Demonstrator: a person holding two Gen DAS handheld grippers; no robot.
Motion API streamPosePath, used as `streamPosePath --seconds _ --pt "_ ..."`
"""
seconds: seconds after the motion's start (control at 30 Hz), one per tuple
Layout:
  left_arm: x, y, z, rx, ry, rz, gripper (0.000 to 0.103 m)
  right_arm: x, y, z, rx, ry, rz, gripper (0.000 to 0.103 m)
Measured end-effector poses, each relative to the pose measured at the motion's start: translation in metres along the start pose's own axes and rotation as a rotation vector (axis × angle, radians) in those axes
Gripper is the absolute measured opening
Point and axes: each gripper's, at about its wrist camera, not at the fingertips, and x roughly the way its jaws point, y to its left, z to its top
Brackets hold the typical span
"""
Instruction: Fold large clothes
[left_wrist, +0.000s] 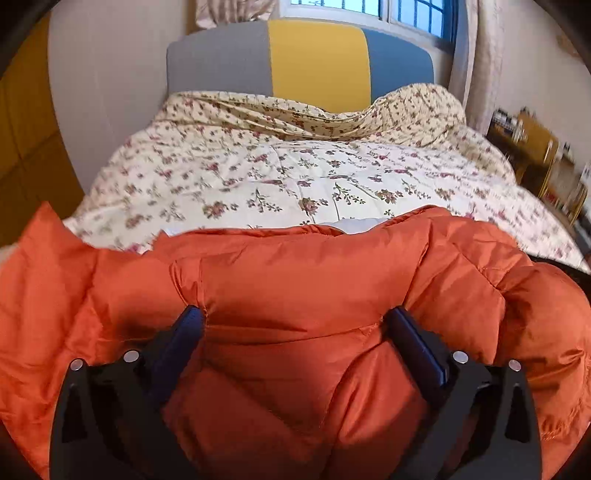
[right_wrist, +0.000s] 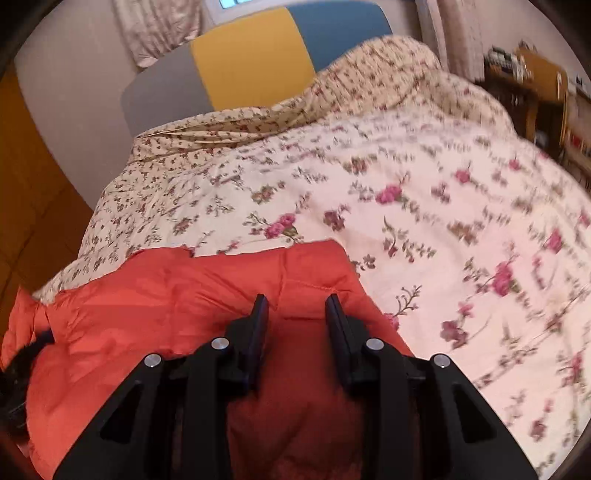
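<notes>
A bed (left_wrist: 480, 173) dressed in a cream quilt printed with small red flowers, backed by a padded headboard (left_wrist: 317, 55) in grey, yellow and blue panels, carries a puffy orange quilted jacket (left_wrist: 303, 280) spread across its near end.

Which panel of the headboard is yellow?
The middle panel of the headboard is yellow. The grey panel is on its left, the blue panel on its right.

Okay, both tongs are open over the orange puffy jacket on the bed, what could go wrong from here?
The orange jacket is thick and puffy, so with the left tongs and right tongs both open, the fold may spring back. Closing again could also pinch the floral quilt beside the jacket's edge.
</notes>
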Motion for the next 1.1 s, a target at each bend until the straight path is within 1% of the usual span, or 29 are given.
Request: streamPosePath --seconds 0.03,0.13,0.27,0.3,0.37,0.4,0.43,0.5,0.53,0.57,0.6,0.63,0.67,0.7,0.73,0.77,0.83,0.9,1.0,1.03,1.07,1.1 --pt "0.0 -0.002 -0.002 -0.002 -0.003 -0.001 0.1 0.001 0.0 0.001 -0.001 -0.003 -0.004 0.032" --pt "0.0 -0.004 -0.005 -0.001 -0.011 0.002 0.1 0.002 0.007 -0.002 -0.034 -0.021 -0.053 0.032" --pt "-0.013 -0.002 -0.004 0.005 0.018 -0.001 0.1 0.001 0.012 -0.004 -0.063 -0.021 -0.087 0.033" --pt "-0.022 0.002 -0.004 0.008 0.008 0.015 0.1 0.0 0.013 -0.004 -0.07 -0.023 -0.097 0.033" --pt "-0.046 0.012 -0.003 0.017 -0.049 0.043 0.1 0.003 0.016 -0.004 -0.08 -0.027 -0.112 0.033" --pt "-0.056 0.019 -0.002 0.022 -0.075 0.066 0.1 0.003 0.016 -0.004 -0.083 -0.028 -0.116 0.033" --pt "-0.068 0.029 -0.003 0.031 -0.103 0.115 0.1 0.002 0.017 -0.005 -0.088 -0.031 -0.124 0.033" --pt "-0.078 0.048 -0.003 0.031 -0.115 0.194 0.1 0.003 0.019 -0.005 -0.095 -0.033 -0.136 0.033" --pt "-0.08 0.064 -0.005 0.02 -0.115 0.263 0.1 0.003 0.021 -0.005 -0.1 -0.035 -0.144 0.033" --pt "-0.079 0.076 -0.006 0.0 -0.108 0.305 0.1 0.003 0.022 -0.005 -0.105 -0.037 -0.152 0.034" --pt "-0.074 0.093 -0.009 -0.04 -0.083 0.35 0.1 0.002 0.024 -0.006 -0.112 -0.039 -0.162 0.034" --pt "-0.069 0.106 -0.011 -0.078 -0.055 0.373 0.1 0.003 0.025 -0.006 -0.117 -0.04 -0.168 0.034" --pt "-0.056 0.125 -0.018 -0.148 0.004 0.377 0.1 0.003 0.026 -0.007 -0.121 -0.042 -0.174 0.034" --pt "-0.042 0.142 -0.025 -0.219 0.055 0.324 0.1 0.003 0.027 -0.007 -0.127 -0.043 -0.18 0.034" --pt "-0.034 0.154 -0.031 -0.277 0.064 0.252 0.1 0.003 0.028 -0.007 -0.13 -0.043 -0.184 0.034" --pt "-0.033 0.158 -0.033 -0.294 0.053 0.234 0.1 0.004 0.028 -0.007 -0.133 -0.043 -0.187 0.034" --pt "-0.027 0.159 -0.035 -0.295 0.04 0.225 0.1 0.005 0.028 -0.007 -0.132 -0.042 -0.19 0.034" --pt "-0.021 0.158 -0.036 -0.287 0.048 0.229 0.1 0.006 0.028 -0.006 -0.138 -0.041 -0.199 0.034" --pt "-0.022 0.163 -0.036 -0.307 0.057 0.201 0.1 0.003 0.031 -0.004 -0.148 -0.028 -0.215 0.035" --pt "-0.025 0.164 -0.035 -0.308 0.066 0.196 0.1 -0.008 0.036 -0.004 -0.158 -0.047 -0.239 0.036" --pt "-0.03 0.16 -0.036 -0.306 0.074 0.196 0.1 -0.019 0.039 -0.005 -0.151 -0.078 -0.227 0.036" --pt "-0.041 0.159 -0.038 -0.309 0.064 0.204 0.1 -0.036 0.042 -0.008 -0.13 -0.126 -0.184 0.037"
